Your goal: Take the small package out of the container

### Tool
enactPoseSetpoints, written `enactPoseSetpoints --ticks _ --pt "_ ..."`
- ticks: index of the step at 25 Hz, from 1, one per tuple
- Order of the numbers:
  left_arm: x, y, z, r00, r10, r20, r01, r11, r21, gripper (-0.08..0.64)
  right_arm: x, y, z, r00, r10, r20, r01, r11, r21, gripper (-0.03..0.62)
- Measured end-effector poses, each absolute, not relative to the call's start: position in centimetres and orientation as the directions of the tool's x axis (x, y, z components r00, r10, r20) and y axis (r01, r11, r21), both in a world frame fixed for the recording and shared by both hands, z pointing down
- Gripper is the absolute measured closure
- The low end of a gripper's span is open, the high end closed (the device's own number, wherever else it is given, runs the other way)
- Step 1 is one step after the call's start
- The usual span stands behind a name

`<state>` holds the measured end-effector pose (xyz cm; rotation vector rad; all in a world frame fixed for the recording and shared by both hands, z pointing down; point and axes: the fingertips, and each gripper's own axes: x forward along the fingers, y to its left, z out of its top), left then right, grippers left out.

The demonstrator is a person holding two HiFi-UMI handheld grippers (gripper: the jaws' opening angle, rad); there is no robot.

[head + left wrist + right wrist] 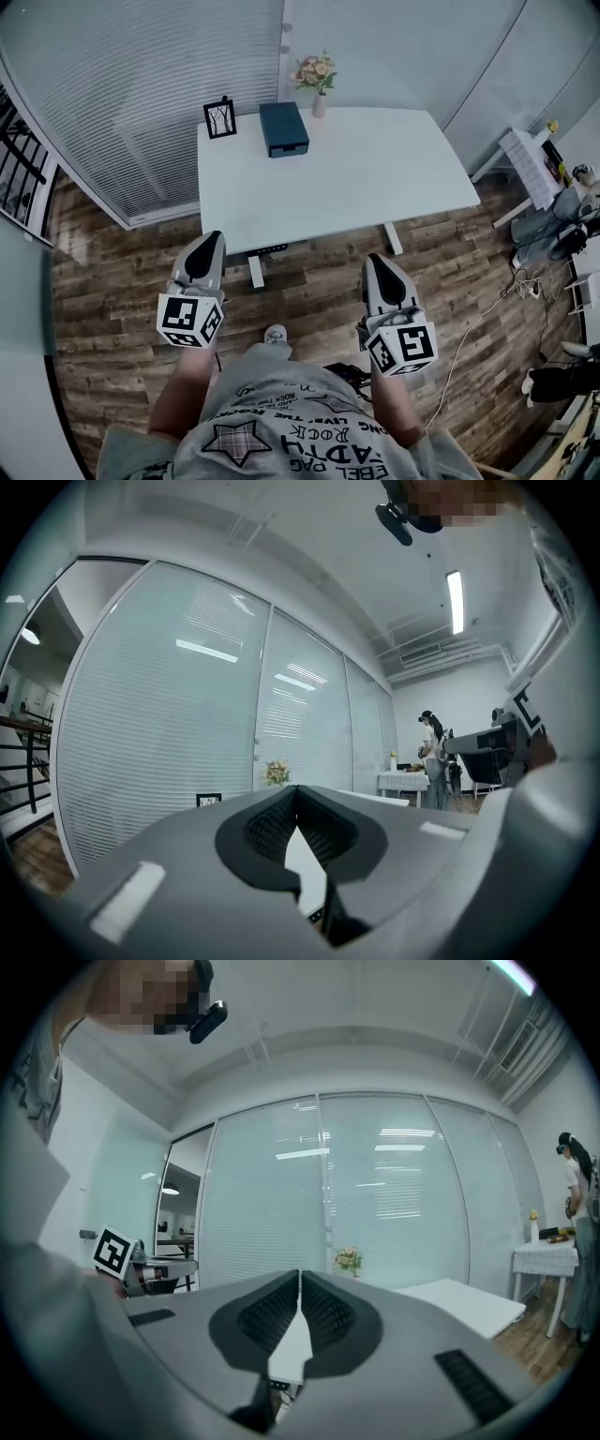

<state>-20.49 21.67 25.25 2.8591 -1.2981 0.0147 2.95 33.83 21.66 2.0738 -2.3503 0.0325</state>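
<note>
Standing on the wood floor (112, 309) short of the table's (375, 178) near edge, the person holds both tongs out level, tips toward the table. Seen from the head, the left tongs (213, 236) and right tongs (374, 258) are side by side and well apart, neither over the tabletop. The container (283, 128), a dark box, sits close to the table's far edge, left of the middle. A frame (220, 118) stands at the far left corner, just beside it, and flowers (316, 75) stand at the far edge on its other side. The package cannot be made out in any view.

From the left tongs' own view, the jaws are pressed together at the tip with nothing between them. Beyond them are the flowers, the frame and a wall of blinds (159, 724), with another person (433, 757) far back in the room.

From the right tongs' view, the jaws likewise meet, pinching nothing. The flowers rise just past the tip, and the tabletop stretches off to the right.
</note>
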Motion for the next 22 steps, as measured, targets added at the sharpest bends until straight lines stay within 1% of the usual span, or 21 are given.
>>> enactPoseSetpoints --ticks 10,22 --pt "-19.4 12.0 25.6 0.66 -0.751 0.025 -0.751 -0.66 0.002 0.551 4.4 23.5 21.6 -0.121 -0.992 0.027 -0.993 0.12 -0.016 0.577" --pt "-17.6 6.7 25.4 0.643 -0.766 0.011 -0.766 -0.642 0.011 0.551 5.2 17.0 21.4 -0.155 -0.987 0.04 -0.988 0.155 0.004 0.577"
